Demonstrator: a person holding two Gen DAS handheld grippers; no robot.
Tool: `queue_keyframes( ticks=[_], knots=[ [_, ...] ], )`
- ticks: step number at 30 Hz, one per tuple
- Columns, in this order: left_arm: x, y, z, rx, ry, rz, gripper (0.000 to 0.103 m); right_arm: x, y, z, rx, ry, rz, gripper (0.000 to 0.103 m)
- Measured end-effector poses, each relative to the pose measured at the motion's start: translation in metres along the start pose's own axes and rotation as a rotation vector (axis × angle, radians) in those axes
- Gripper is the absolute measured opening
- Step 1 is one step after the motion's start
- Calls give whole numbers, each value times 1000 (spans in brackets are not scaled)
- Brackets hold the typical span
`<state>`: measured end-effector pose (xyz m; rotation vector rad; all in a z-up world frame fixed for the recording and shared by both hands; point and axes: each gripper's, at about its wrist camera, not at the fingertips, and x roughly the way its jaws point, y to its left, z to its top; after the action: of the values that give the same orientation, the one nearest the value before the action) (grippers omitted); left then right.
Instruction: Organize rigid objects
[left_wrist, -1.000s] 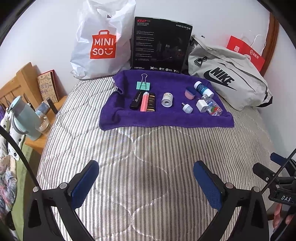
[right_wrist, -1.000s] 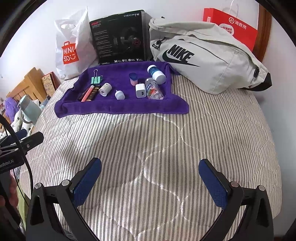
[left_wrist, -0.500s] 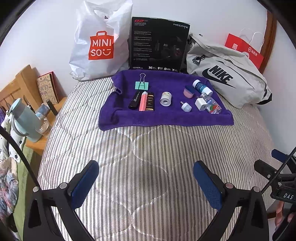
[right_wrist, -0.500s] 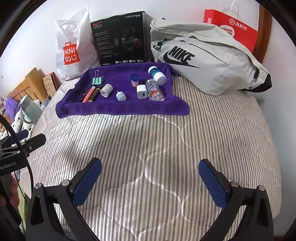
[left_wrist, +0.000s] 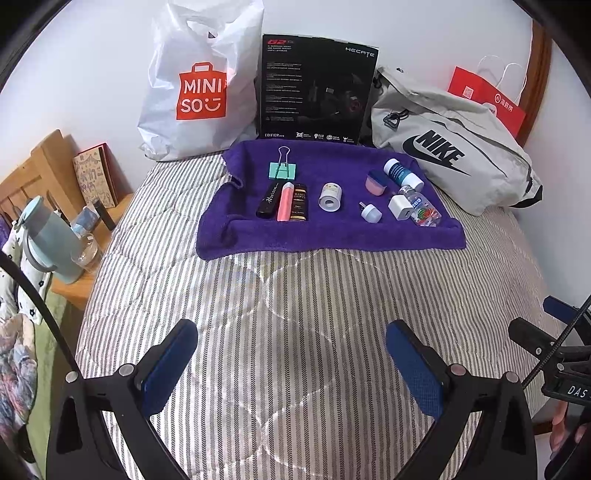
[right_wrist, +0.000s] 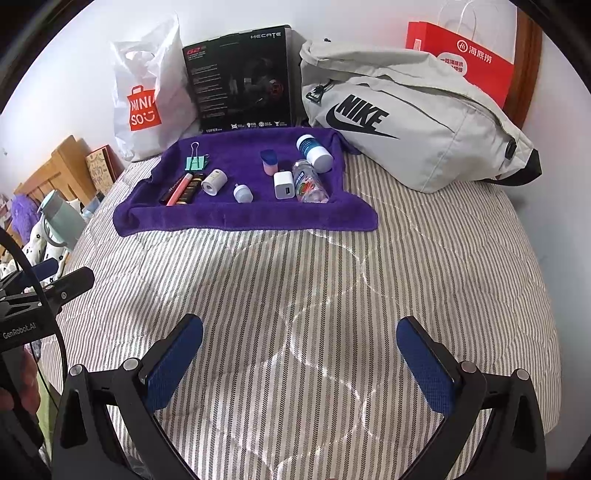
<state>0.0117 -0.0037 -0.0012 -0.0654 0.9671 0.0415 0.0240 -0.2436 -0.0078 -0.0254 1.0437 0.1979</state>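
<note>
Both views have crept slightly toward the purple towel since a second ago, while nothing on it has shifted. From the left wrist, the left tool (left_wrist: 288, 343) hangs released, blue textured pads wide apart over the striped quilted bed (left_wrist: 295, 295), well short of the purple towel (left_wrist: 332, 236), a plush terry cloth with a folded left edge. On it lie a mint binder clip (left_wrist: 282, 168), a black tube (left_wrist: 267, 199), a pink tube (left_wrist: 284, 201) and a dark box (left_wrist: 298, 202) side by side, a white roll (left_wrist: 330, 197), a small white cap (left_wrist: 370, 212), a pink-and-blue cap (left_wrist: 376, 182), a white charger cube (left_wrist: 400, 206) touching a clear lying bottle (left_wrist: 421, 206), and a blue-labelled bottle (left_wrist: 402, 173). Behind stand a Miniso plastic bag (left_wrist: 199, 92), a black Hecate box (left_wrist: 316, 88), a grey Nike bag (left_wrist: 454, 147) and a red paper bag (left_wrist: 487, 99). From the right wrist, the right tool (right_wrist: 299, 354) is likewise spread wide over bare quilt, with the towel (right_wrist: 243, 218) well ahead and the charger cube (right_wrist: 283, 184) near its middle; the left tool's (right_wrist: 55, 280) black frame shows at the left edge.
</note>
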Motion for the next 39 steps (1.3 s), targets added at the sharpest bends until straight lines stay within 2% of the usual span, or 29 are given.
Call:
queue_keyframes(
  ticks=[39],
  knots=[
    [-1, -1, -2, 16, 3, -8, 103, -8, -2, -1, -10, -7, -13, 103]
  ],
)
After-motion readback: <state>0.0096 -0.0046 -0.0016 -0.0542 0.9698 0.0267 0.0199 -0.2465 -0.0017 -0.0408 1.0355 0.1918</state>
